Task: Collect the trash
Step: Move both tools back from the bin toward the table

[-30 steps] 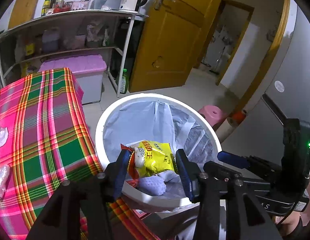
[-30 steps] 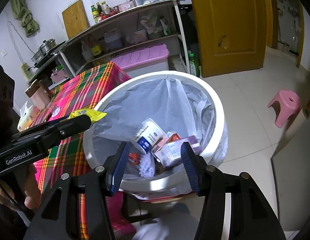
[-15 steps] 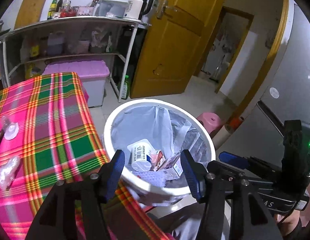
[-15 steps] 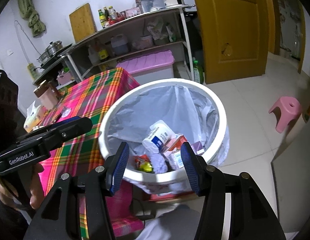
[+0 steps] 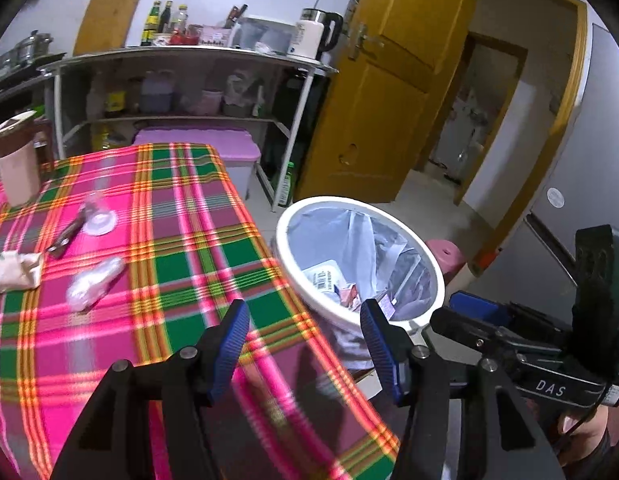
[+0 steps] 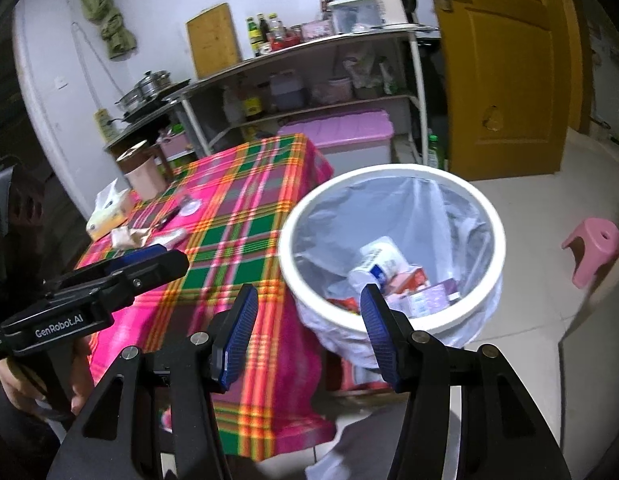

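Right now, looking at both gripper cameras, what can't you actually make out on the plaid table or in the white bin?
- Bottom of the white lined trash bin: right wrist view, hidden under the piled packaging.
- Crumpled clear plastic wrapper on the pink and green plaid tablecloth: left wrist view, motion blur hides what it is.
- Dark slim utensil: left wrist view, too small and blurred to identify.

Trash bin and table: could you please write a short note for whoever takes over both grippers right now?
Left gripper: open, nothing between its fingers.
Right gripper: open, nothing between its fingers.
Both hang above the table edge beside the white trash bin.
Done: the bin already holds a white cup and several wrappers and cartons.
Left: on the plaid tablecloth lie a crumpled clear wrapper, a crumpled paper wrapper, a clear lid and a dark utensil. The tissue box and brown-lidded jar look like keepers.
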`<action>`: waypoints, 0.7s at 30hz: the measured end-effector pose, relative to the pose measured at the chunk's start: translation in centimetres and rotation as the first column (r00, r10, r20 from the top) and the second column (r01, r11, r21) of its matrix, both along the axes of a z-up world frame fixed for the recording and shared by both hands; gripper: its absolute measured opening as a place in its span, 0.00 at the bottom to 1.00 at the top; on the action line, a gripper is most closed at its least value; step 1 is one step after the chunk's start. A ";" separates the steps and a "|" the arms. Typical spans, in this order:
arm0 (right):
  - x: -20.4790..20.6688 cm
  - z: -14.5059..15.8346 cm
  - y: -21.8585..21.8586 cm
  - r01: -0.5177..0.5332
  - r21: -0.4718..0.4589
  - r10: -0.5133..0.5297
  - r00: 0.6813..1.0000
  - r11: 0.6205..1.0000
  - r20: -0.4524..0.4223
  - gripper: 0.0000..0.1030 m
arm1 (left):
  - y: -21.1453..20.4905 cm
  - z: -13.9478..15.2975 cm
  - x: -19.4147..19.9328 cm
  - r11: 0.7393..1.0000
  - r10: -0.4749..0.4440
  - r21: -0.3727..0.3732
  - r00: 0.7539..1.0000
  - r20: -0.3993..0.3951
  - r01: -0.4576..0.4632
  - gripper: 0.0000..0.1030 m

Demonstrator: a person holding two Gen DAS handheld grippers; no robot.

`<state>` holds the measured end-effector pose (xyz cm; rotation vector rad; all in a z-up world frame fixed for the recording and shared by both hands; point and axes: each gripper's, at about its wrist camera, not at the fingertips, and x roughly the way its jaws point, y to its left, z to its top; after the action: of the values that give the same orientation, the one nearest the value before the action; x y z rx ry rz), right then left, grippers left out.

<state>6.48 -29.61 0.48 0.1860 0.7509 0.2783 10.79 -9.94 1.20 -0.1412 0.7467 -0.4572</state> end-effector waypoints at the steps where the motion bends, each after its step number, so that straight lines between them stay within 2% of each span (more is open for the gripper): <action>1: -0.2 0.1 0.5 -0.011 -0.002 0.011 1.000 1.000 0.002 0.53 | 0.5 0.0 -0.4 1.000 0.009 -0.002 1.000 0.003 -0.008 0.56; 13: -1.2 0.1 5.6 -0.136 0.003 0.136 0.991 0.991 0.020 0.53 | 6.2 -0.1 -3.2 0.989 0.145 0.002 0.989 0.014 -0.146 0.56; 21: -0.8 0.1 7.2 -0.183 0.006 0.182 0.983 0.983 0.027 0.53 | 8.5 -0.2 -3.2 0.983 0.184 0.024 0.983 0.021 -0.184 0.56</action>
<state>5.69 -22.43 0.54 0.1208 0.7419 0.4574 7.61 -1.43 1.02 -0.1803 0.7131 -0.2723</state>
